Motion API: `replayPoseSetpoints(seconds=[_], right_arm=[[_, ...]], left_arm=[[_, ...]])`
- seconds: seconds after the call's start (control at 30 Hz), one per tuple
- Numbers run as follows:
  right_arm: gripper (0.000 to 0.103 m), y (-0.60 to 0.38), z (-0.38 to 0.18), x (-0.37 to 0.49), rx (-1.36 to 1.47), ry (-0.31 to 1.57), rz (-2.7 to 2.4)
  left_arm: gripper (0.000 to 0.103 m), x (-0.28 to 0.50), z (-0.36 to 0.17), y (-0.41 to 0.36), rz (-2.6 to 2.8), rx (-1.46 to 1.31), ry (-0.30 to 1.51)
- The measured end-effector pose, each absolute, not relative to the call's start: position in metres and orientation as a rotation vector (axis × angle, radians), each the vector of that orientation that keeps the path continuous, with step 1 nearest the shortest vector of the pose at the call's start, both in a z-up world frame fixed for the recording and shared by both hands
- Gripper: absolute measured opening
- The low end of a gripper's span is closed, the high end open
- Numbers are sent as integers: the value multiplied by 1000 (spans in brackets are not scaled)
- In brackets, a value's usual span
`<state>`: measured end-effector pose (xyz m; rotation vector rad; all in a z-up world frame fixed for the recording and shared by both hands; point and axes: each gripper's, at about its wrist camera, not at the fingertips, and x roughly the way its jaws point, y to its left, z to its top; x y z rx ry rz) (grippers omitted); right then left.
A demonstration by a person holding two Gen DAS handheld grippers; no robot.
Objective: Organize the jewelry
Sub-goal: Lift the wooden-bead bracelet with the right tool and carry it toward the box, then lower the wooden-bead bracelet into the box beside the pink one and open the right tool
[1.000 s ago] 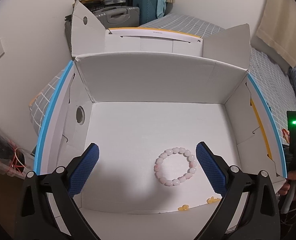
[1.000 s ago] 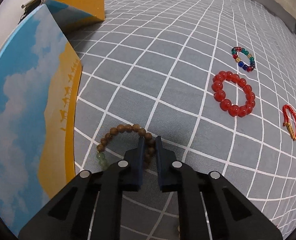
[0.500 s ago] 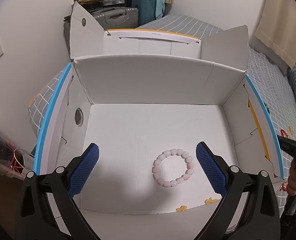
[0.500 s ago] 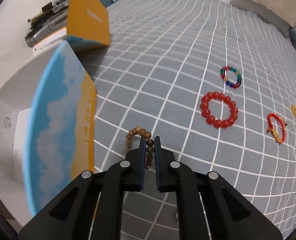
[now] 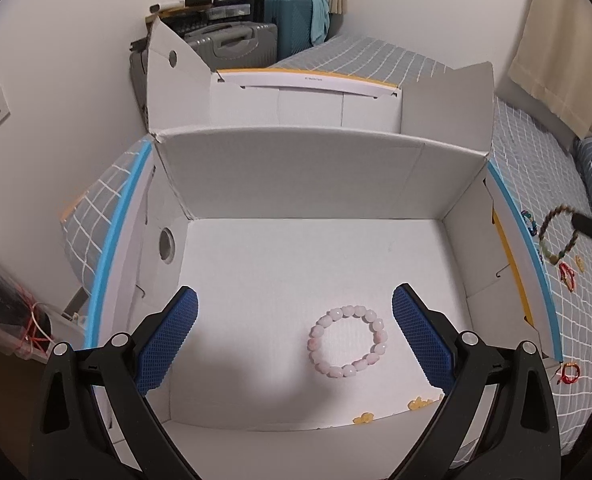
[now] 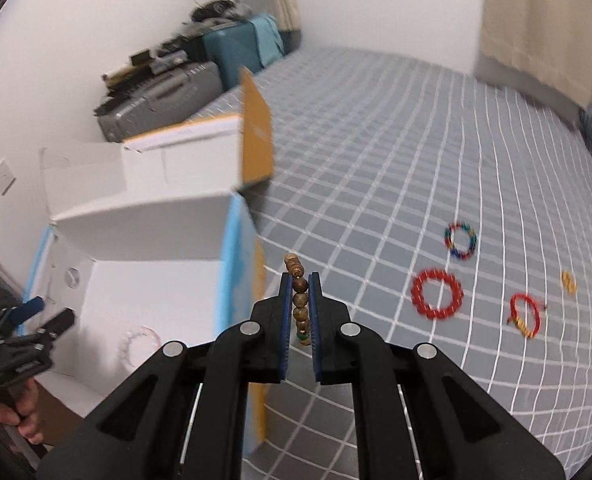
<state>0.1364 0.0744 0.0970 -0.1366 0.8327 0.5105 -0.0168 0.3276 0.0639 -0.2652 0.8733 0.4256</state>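
The right claw is clamped on a brown wooden-bead bracelet hanging edge-on, just right of the open white cardboard box; the box lies leftward. Over the box, the left claw gapes wide above a pink bead bracelet.

The box is matt white cardboard. Inside it, the pink bracelet has glossy faceted beads. The brown bracelet, beside the box, looks like matt wood, perhaps.
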Motion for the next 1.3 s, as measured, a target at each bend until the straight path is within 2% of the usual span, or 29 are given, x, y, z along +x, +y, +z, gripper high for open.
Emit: replayPoseSetpoints(seconds=[0.27, 0.8, 1.03, 1.27, 1.3], right_arm=[[8, 123, 122, 109, -168, 781, 610], [8, 192, 41, 96, -278, 960, 670], [8, 200, 24, 96, -301, 992, 664], [11, 201, 28, 95, -303, 990, 671], [17, 200, 32, 92, -304, 974, 674]], left_arm=[[97, -22, 70, 330, 441, -258, 861], [97, -33, 59, 343, 477, -277, 887], [97, -35, 53, 346, 480, -289, 898], [97, -38, 56, 347, 492, -296, 886], [97, -39, 57, 347, 494, -296, 884]])
